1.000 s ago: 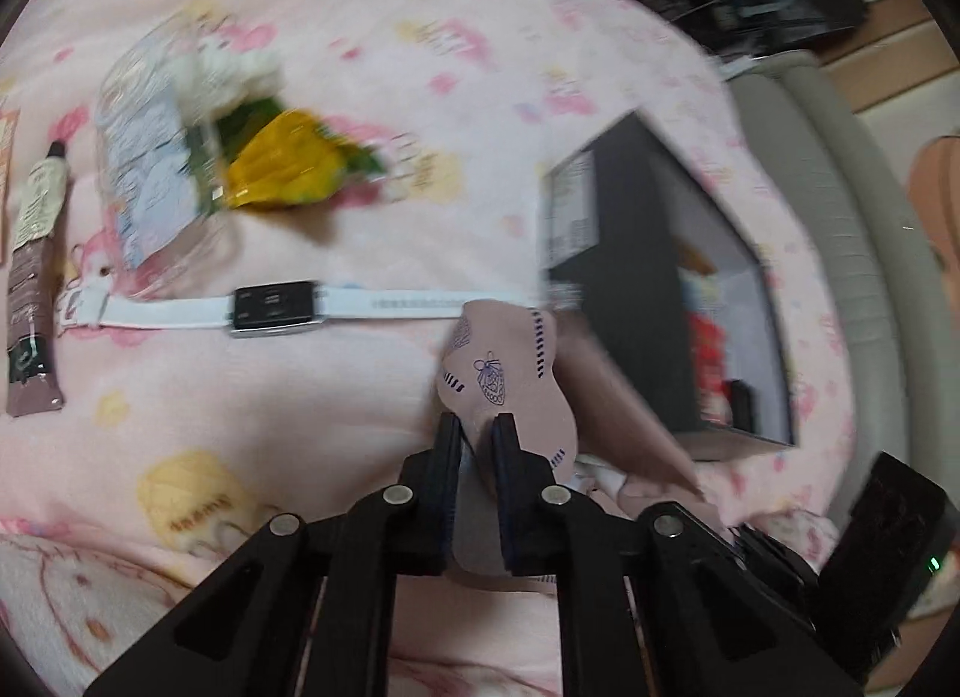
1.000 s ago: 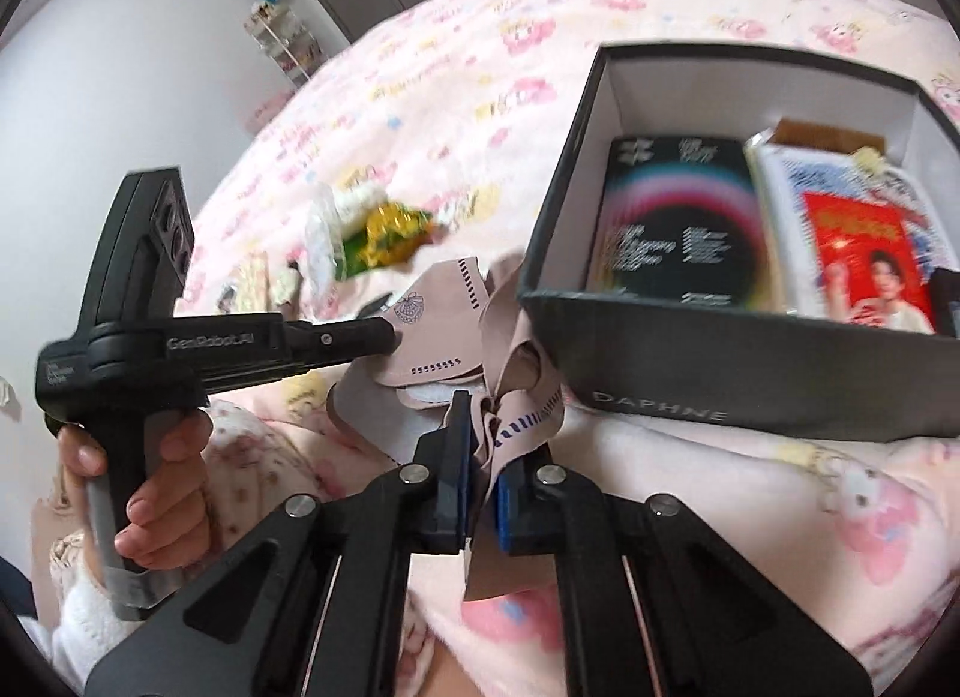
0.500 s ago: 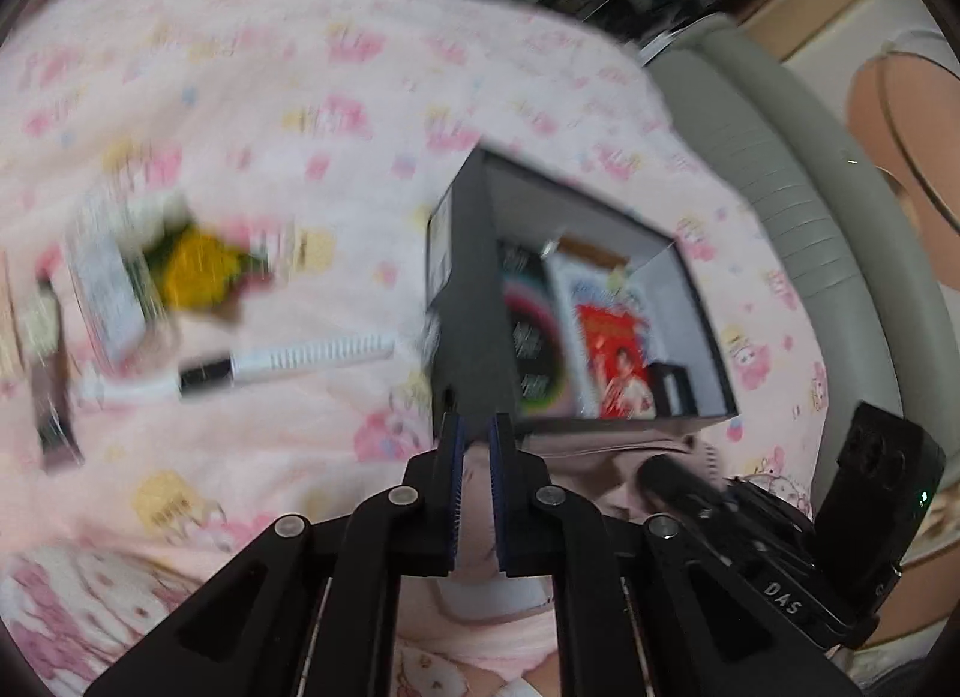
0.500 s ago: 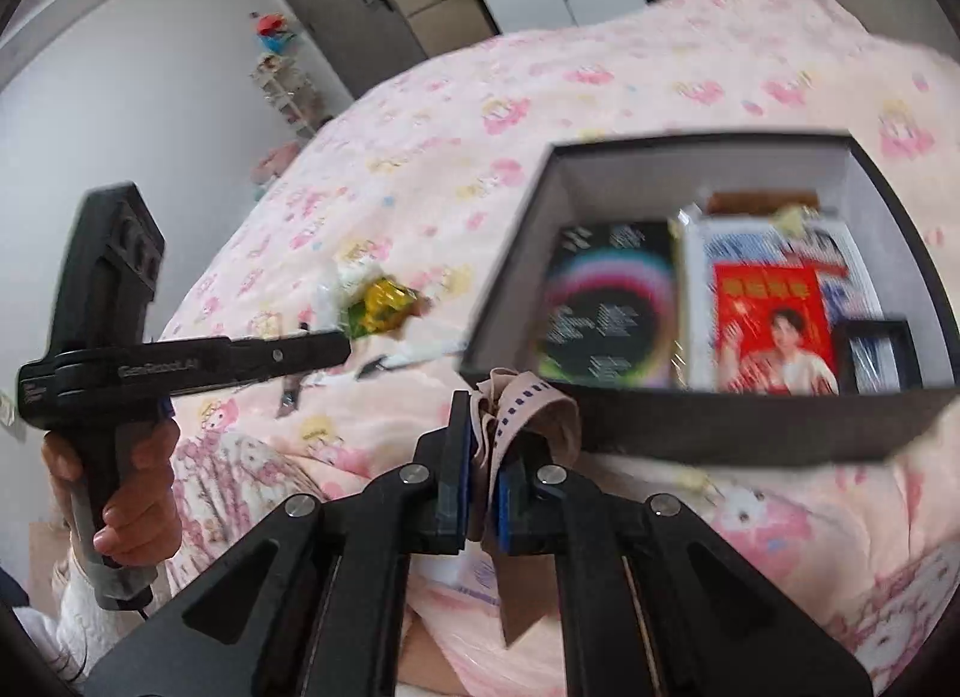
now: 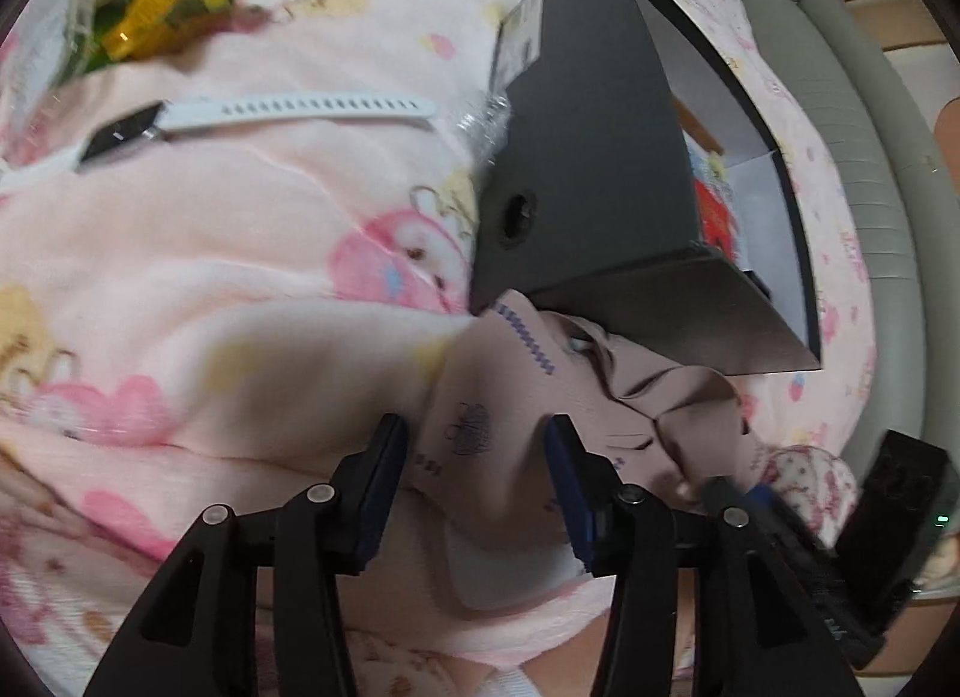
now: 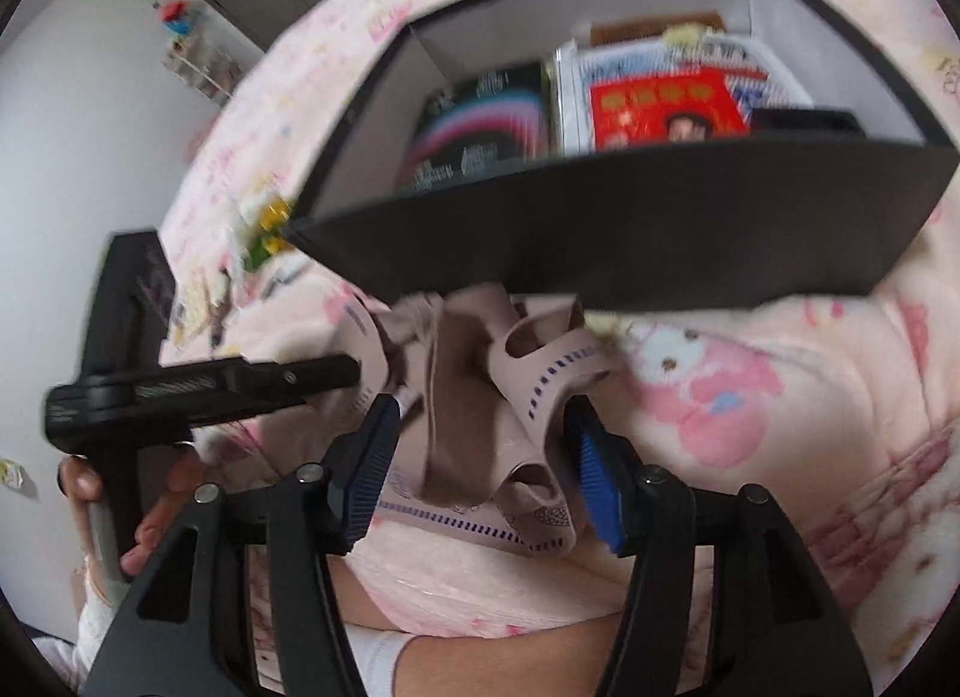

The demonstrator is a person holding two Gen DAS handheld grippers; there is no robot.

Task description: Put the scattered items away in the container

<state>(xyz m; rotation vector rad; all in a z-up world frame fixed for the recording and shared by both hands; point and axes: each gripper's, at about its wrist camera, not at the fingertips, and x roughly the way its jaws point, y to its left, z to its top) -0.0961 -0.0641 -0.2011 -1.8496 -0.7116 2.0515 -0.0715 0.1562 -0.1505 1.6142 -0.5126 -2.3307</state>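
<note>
Mauve fabric, a crumpled face mask point(image 6: 480, 397) with dotted purple edging, lies on the bed between the two claws, just in front of the black box's near wall and outside it. Left claw point(image 5: 474, 475) and right claw point(image 6: 480, 445) both stand wide open, holding nothing, the mask slack between their fingers. Beyond, the black box point(image 6: 600, 241) already holds a dark booklet point(image 6: 480, 127) and a red packet point(image 6: 666, 109). Farther left on the pink bedspread point(image 5: 210, 253), a white smartwatch point(image 5: 240, 115) and a yellow wrapper point(image 5: 162, 7) wait. By my guess the mask needs regripping and lifting over the box wall.
</note>
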